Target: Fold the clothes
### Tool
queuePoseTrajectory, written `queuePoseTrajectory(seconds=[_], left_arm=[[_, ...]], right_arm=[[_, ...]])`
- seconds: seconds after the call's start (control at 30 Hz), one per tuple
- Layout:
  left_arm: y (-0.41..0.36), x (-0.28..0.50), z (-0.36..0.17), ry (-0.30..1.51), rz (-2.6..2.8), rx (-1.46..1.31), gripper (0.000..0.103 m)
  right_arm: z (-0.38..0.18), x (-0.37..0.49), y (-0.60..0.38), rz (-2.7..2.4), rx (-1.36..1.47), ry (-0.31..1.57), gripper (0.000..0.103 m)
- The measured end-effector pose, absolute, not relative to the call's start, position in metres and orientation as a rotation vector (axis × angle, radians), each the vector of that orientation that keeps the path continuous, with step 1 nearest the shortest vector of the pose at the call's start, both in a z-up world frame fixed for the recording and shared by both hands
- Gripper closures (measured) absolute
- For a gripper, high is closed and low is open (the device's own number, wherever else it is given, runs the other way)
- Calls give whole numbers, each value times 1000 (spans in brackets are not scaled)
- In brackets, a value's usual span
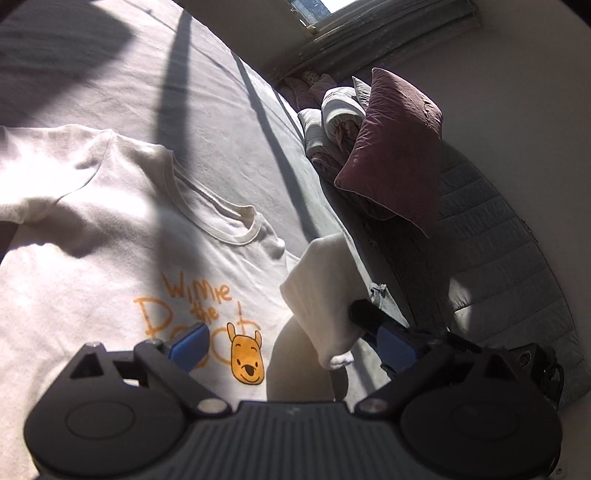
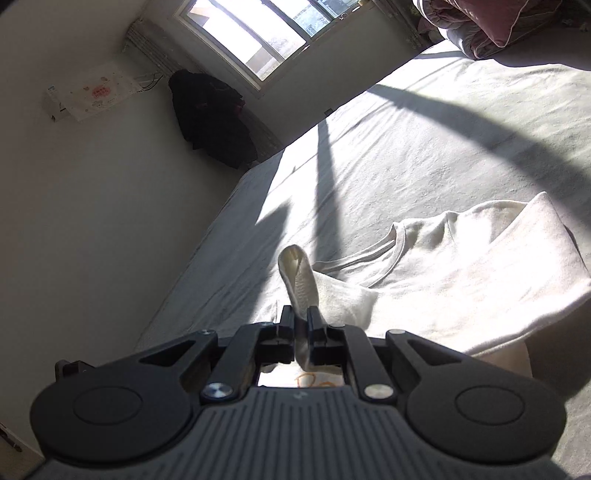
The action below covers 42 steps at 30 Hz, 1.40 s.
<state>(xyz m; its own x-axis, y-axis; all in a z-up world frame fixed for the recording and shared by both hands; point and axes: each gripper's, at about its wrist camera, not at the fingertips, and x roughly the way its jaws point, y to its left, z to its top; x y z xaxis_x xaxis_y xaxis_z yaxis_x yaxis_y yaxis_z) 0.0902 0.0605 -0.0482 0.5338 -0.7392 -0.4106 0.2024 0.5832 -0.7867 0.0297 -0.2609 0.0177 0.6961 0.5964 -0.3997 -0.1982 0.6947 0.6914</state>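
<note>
- My right gripper (image 2: 302, 314) is nearest in the right wrist view: its two black fingers are pinched almost together on a fold of the white T-shirt (image 2: 461, 280), and the cloth stands up between them in a narrow loop.
- Through the gap in that gripper's frame I catch a bit of orange print on the shirt below it.
- My left gripper (image 1: 277, 325) is spread wide, blue-padded fingers (image 1: 188, 345) far apart. The left finger hangs over the orange lettering; the right one lies against the lifted sleeve (image 1: 325, 295), with nothing clamped between the two.
- Between those fingers I see the yellow bear face (image 1: 246, 360) printed on the chest, just below the lettering.
- The T-shirt lies front side up on the bed (image 1: 221, 110), collar (image 1: 225, 221) pointing away from me in the left view; the far sleeve is spread flat on the sheet, the near one is raised off it.
- The grey sheet beyond the shirt is crossed by long dark shadows and bright sun patches.
- Farther back in the left view, a maroon pillow (image 1: 395, 155) leans on rolled bedding (image 1: 332, 122) at the head of the bed; a grey quilted mattress edge shows beside it.
- Farthest off in the right view: a window (image 2: 251, 33), a dark coat (image 2: 214, 114) hanging in the corner, and a white box-like unit (image 2: 88, 92) on the wall. No containers show in either view.
</note>
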Motion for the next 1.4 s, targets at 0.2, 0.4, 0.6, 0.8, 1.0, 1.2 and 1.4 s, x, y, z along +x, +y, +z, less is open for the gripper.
queuePoseTrajectory(seconds=[0.2,0.4,0.6,0.8,1.0,1.2,1.4], left_arm=[[64,99,-65,865,-592,-801,6],[55,107,-81,917,-546,-809,14],[40,112,-87,960,-534,-774,36],[35,115,-92,1006,-506,-715,91],[45,120,-64,912,-481,-579,96],[77,132,-40,802,-380,-514,96],[115,146,-40,749,-229,-509,95]], right_arm=[[-16,35,-233,528,647,775,93],[-36,30,-224,528,645,817,93],[-38,24,-221,542,617,822,93],[-39,20,-219,541,609,839,88],[-42,20,-236,547,723,835,59],[-49,28,-265,480,870,791,48],[-65,37,-293,391,987,754,48]])
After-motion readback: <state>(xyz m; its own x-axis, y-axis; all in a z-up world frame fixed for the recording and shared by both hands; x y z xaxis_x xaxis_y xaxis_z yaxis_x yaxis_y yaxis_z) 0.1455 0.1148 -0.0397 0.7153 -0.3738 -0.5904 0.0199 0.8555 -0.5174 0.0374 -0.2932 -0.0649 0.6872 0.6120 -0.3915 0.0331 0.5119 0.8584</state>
